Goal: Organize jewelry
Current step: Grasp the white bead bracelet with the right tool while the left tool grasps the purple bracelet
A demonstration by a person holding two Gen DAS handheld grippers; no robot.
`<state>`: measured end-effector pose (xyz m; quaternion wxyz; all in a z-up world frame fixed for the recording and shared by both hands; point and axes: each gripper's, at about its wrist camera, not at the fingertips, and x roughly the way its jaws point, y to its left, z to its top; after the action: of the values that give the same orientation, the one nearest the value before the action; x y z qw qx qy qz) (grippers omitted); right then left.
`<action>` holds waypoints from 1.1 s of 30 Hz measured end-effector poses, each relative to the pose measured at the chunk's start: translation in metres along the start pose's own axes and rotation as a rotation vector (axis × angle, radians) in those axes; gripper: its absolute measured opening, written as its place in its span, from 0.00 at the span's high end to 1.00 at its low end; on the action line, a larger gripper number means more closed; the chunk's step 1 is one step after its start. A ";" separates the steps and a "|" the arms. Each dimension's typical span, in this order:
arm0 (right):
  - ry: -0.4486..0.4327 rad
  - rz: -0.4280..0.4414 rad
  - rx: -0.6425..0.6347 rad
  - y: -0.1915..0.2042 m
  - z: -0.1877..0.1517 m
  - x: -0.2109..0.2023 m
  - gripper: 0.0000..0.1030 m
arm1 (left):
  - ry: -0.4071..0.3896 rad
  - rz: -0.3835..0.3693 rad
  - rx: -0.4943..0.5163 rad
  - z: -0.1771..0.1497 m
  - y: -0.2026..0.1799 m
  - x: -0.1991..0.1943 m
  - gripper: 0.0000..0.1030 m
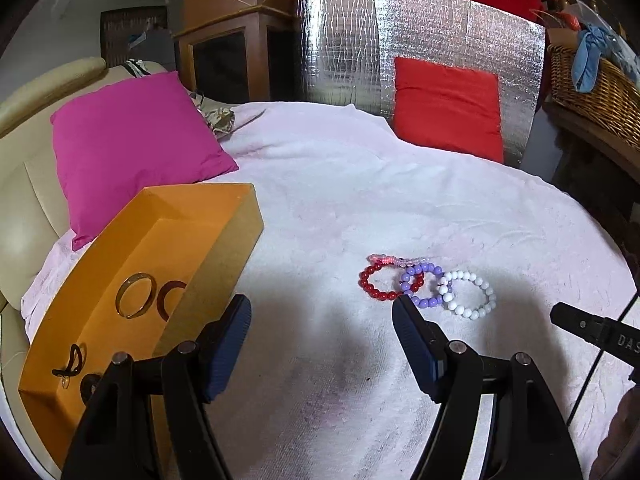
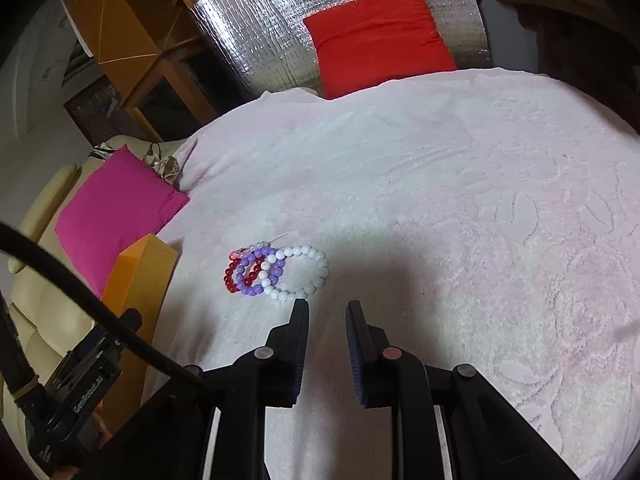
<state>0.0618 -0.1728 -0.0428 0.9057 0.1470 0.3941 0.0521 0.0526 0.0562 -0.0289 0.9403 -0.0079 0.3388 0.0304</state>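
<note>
Left gripper (image 1: pixel 322 316) was spread wide with nothing in it, over my pale pink blanket (image 1: pixel 340 200); right gripper (image 2: pixel 327 310) was parted narrowly, also holding nothing. Red (image 1: pixel 374 282), purple (image 1: pixel 426 286) and white bead bracelets (image 1: pixel 470 294) lay overlapping on the blanket, just ahead of both. Gold bangle (image 1: pixel 135 295) sat inside the orange box (image 1: pixel 216 216)
</note>
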 end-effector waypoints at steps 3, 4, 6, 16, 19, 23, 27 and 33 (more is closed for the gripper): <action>0.008 -0.006 0.009 -0.001 0.004 0.010 0.79 | 0.021 -0.003 -0.002 0.000 0.001 0.006 0.28; 0.011 -0.008 0.008 0.000 0.005 0.013 0.79 | 0.034 -0.008 -0.002 -0.001 0.002 0.008 0.28; 0.018 -0.012 0.005 0.001 0.008 0.021 0.79 | 0.091 -0.029 -0.020 -0.002 0.007 0.019 0.28; 0.057 -0.059 -0.057 0.020 0.015 0.068 0.79 | 0.203 -0.048 -0.041 -0.006 0.027 0.053 0.28; 0.060 -0.110 -0.073 0.024 0.016 0.083 0.79 | 0.217 -0.082 -0.025 -0.007 0.025 0.059 0.28; 0.029 -0.147 -0.115 0.030 0.016 0.096 0.79 | 0.206 -0.119 0.002 -0.003 0.019 0.062 0.28; 0.021 -0.179 -0.176 0.037 0.016 0.099 0.89 | 0.161 -0.157 0.029 0.004 0.009 0.065 0.28; 0.015 -0.157 -0.138 0.024 0.022 0.084 0.90 | 0.174 -0.265 0.020 0.017 -0.010 0.084 0.28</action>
<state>0.1353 -0.1375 -0.0801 0.9121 0.0524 0.4065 0.0092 0.1284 0.0510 -0.0694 0.9033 -0.0459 0.4150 -0.0980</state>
